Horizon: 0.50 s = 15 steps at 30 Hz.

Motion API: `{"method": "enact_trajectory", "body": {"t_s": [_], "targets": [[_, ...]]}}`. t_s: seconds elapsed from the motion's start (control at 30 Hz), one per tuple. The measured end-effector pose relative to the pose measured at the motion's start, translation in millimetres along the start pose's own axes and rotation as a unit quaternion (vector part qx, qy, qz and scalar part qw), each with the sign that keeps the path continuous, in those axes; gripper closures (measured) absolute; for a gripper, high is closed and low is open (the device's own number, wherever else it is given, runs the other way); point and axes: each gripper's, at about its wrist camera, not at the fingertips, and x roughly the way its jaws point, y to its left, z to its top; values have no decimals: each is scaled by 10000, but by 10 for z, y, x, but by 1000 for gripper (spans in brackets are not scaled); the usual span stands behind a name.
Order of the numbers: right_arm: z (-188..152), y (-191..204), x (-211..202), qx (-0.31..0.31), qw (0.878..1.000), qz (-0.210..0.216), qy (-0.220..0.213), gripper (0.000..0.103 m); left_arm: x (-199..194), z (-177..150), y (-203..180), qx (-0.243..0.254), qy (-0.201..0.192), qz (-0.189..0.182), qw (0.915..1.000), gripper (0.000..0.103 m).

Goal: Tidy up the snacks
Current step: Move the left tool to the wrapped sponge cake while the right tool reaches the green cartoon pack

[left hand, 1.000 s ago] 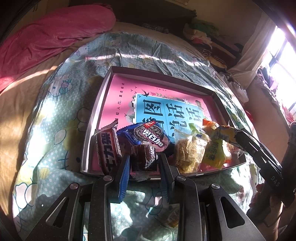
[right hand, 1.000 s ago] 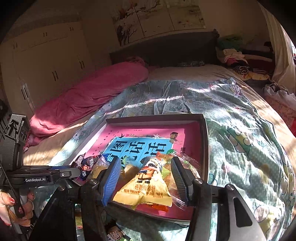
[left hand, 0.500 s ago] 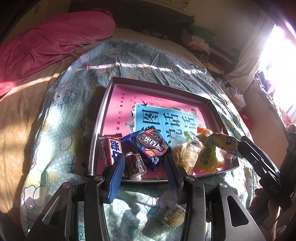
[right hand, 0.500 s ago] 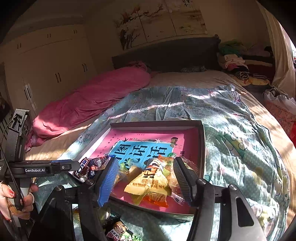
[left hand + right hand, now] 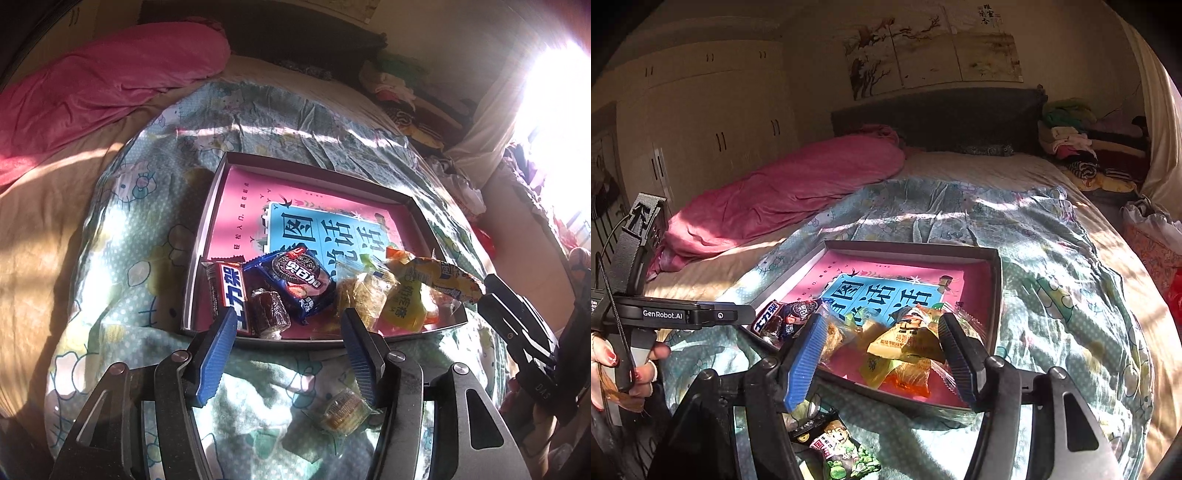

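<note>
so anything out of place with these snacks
Yes, two packets lie on the quilt outside the tray: a clear-wrapped round pastry under the open left gripper, and a cartoon-printed green packet below the open right gripper.

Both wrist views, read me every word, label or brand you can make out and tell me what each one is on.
"GenRobot.AI": on the left gripper.
"DAS": on the right gripper.
"士力架": on the chocolate bar wrapper.
"奥利奥": on the blue cookie pack, seen upside down.
Large blue characters on the pink box lining: upside down, partly covered, not read with confidence.
Yellow packets and cartoon packet: too small.
</note>
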Motion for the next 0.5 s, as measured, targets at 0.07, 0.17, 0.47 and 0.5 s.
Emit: {"method": "enact_trajectory", "body": {"t_s": [0.07,0.17,0.47,0.5], "targets": [[-20,37,-45,-120,9999,-23,-18,40,-7,-50,-40,105,37,4,9999,42],[-43,93,-107,-287,9996,-4,-56,40,-3,-121,-96,247,107,-11,9996,42],[-139,110,-185,-407,9991,-136,7,39,35,-280,-252,521,344,-24,9980,42],[-147,104,-203,-395,9991,-151,-5,39,36,-296,-268,551,366,-21,9978,42]]}}
